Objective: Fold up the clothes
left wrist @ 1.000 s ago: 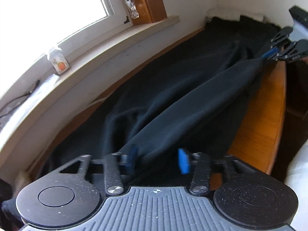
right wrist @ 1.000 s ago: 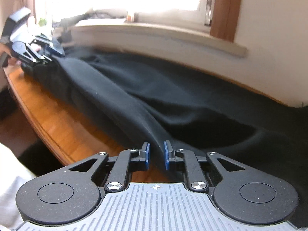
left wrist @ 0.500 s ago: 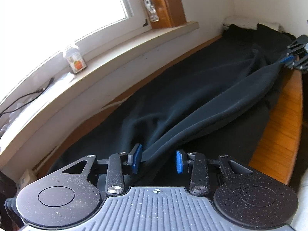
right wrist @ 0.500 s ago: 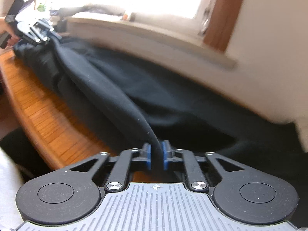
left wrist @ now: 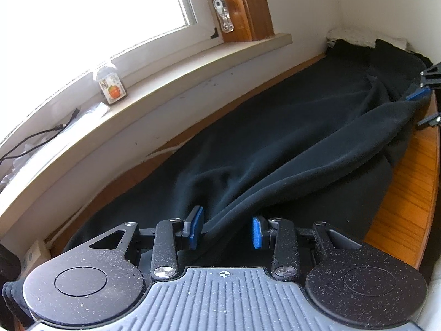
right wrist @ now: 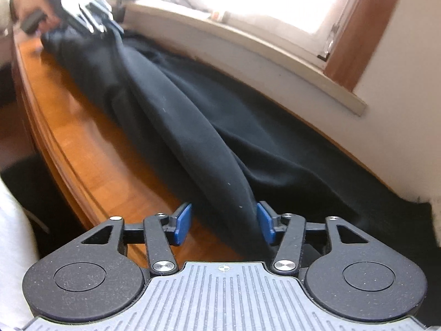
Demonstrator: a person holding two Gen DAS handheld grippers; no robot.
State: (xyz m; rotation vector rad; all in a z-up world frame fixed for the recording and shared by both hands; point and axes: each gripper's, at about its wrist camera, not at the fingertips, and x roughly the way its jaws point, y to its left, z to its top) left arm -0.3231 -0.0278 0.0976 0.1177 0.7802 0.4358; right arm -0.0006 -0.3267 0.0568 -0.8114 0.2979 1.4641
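A long black garment [left wrist: 275,127] lies along the wooden table [left wrist: 408,193], with one fold raised into a ridge [right wrist: 193,127] that runs from one gripper to the other. My left gripper [left wrist: 227,230] is shut on one end of that ridge, with cloth bunched between its blue pads. In the right wrist view it shows blurred at the far left [right wrist: 91,19]. My right gripper [right wrist: 223,223] is opening. The ridge still lies between its jaws against the right pad [right wrist: 264,220], and the left pad stands free. In the left wrist view it shows at the right edge [left wrist: 424,107].
A window sill [left wrist: 165,82] runs behind the table and carries a small bottle [left wrist: 111,88] and a cable [left wrist: 41,135]. White cloth [left wrist: 355,34] lies in the far corner. The table's front edge [right wrist: 44,127] curves near a person's pale clothing [right wrist: 13,248].
The right gripper's jaws have parted and let go of the fold they pinched, and its view has rolled. The left gripper keeps its hold; its view has tilted slightly.
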